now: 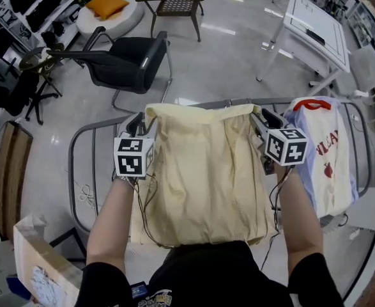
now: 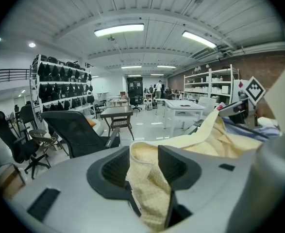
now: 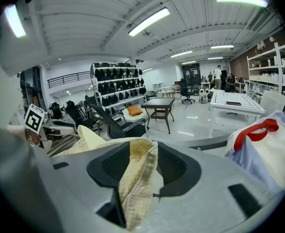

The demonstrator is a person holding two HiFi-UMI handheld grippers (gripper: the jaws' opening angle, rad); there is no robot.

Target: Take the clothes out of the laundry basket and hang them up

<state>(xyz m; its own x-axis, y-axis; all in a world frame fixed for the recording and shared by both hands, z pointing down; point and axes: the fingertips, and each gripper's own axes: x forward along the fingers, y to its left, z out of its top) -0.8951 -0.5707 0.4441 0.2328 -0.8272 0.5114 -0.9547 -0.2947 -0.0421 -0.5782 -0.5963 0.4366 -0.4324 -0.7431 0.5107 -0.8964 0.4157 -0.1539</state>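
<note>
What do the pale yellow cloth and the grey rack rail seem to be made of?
Pale yellow cloth: soft woven fabric, perhaps cotton, matte; a fine waffle-like texture shows up close and it folds limply.
Grey rack rail: probably coated metal tube; smooth, evenly bent, slight sheen.

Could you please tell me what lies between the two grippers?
The cream cloth spans the whole stretch, its top edge running from the left gripper to the right gripper; the head view shows it.
</note>
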